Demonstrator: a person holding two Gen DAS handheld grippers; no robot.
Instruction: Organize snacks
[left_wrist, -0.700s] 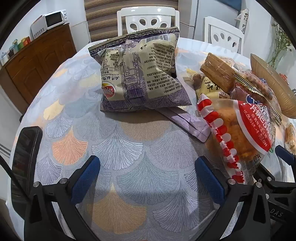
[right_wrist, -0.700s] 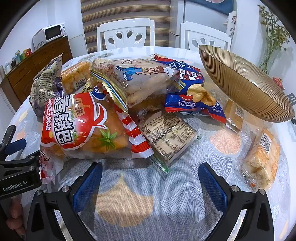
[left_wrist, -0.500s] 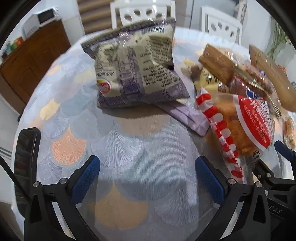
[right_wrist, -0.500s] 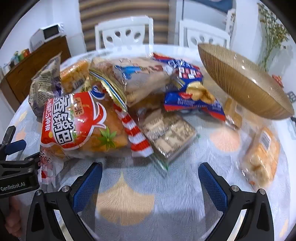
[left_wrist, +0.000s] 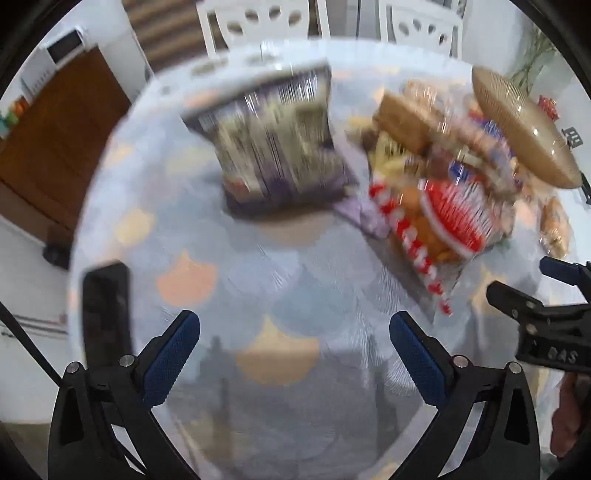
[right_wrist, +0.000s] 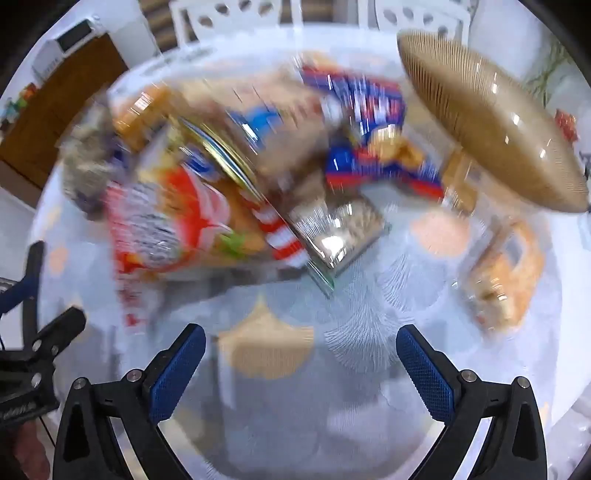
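Round table (left_wrist: 192, 229) covered by a pale cloth printed with grey and orange fan shapes. Two white chairs (left_wrist: 258, 22) stand at its far edge. Brown wooden sideboard (left_wrist: 48, 147) against the left wall, white microwave (left_wrist: 64, 48) on top. Dark phone-like slab (left_wrist: 105, 306) lies near the table's left edge. Details blurred.

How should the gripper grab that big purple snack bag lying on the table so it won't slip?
Probably best to take the purple bag by its near bottom edge, coming from this side over the bare tablecloth. The bag lies flat and looks too wide for the jaws across its middle, while that edge is thin and unobstructed. The left gripper faces it, open and empty. Blur hides finer detail.
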